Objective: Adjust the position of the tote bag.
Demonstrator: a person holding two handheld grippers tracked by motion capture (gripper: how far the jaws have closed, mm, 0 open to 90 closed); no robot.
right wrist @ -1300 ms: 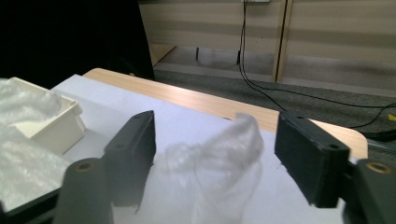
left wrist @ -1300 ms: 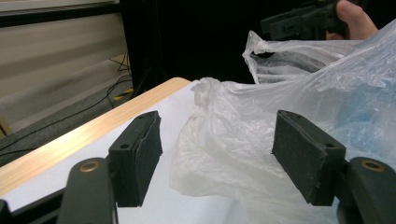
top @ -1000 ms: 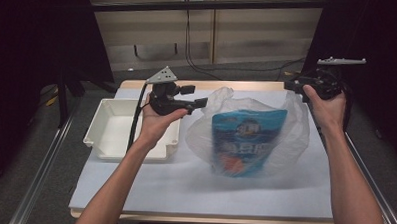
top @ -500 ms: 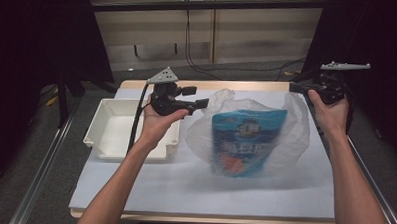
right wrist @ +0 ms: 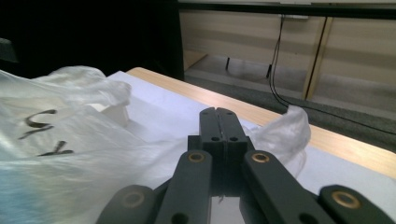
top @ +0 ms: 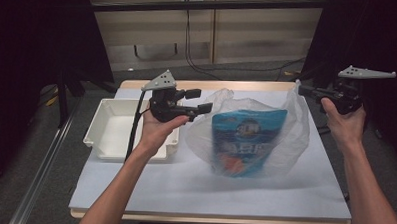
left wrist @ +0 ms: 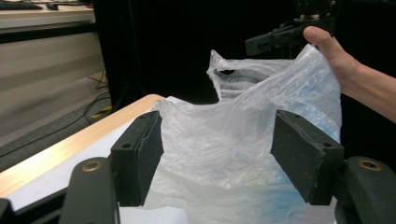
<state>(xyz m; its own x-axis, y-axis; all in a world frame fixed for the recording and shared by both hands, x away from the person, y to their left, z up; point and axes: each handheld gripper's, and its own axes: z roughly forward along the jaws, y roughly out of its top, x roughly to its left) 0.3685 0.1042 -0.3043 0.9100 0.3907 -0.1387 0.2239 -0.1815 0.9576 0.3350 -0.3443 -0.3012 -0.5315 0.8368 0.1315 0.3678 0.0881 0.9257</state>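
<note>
Blue pouch stands inside clear plastic bag.

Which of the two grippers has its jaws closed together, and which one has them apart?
The right gripper has its jaws pressed together, pinching the plastic bag's edge. The left gripper has its jaws standing apart, with the bag between them.

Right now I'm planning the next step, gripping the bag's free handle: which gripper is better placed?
Left. The left gripper is open with the plastic bag between its jaws; the right gripper is already shut.
</note>
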